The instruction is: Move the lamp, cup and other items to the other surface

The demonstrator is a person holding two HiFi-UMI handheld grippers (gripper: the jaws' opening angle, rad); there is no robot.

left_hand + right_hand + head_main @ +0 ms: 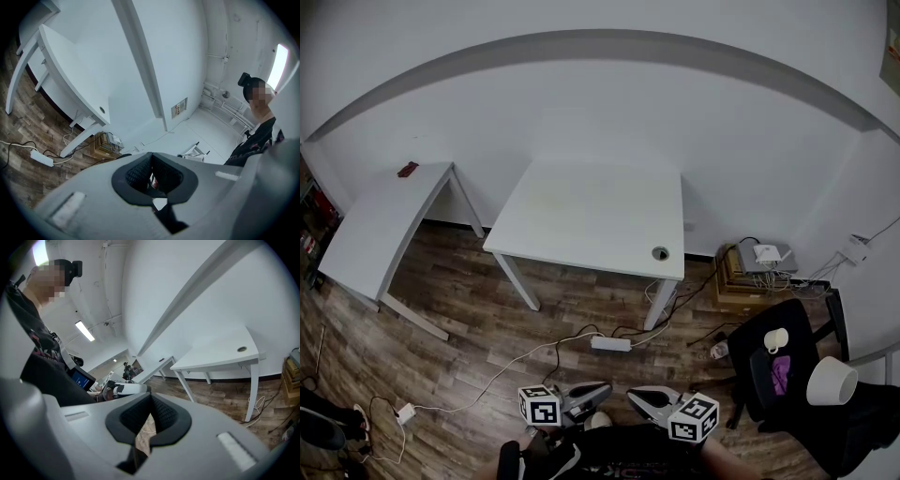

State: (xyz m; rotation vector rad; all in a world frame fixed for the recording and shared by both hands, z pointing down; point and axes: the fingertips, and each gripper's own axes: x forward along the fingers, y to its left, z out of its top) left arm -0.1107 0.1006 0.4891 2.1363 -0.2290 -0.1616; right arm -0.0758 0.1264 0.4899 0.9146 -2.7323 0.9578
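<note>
Facing right hand-held gripper (637, 396), left hand-held gripper (602, 390) hovers, both closed.

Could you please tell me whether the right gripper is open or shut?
Shut: the right gripper has its black ribbed fingers meeting at the tips, with nothing held between them.

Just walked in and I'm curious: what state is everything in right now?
left gripper: shut, empty.
right gripper: shut, empty.
cup: upright on the black chair.
lamp: on the same chair, untouched.
power strip: lying on the floor, cables attached.
</note>
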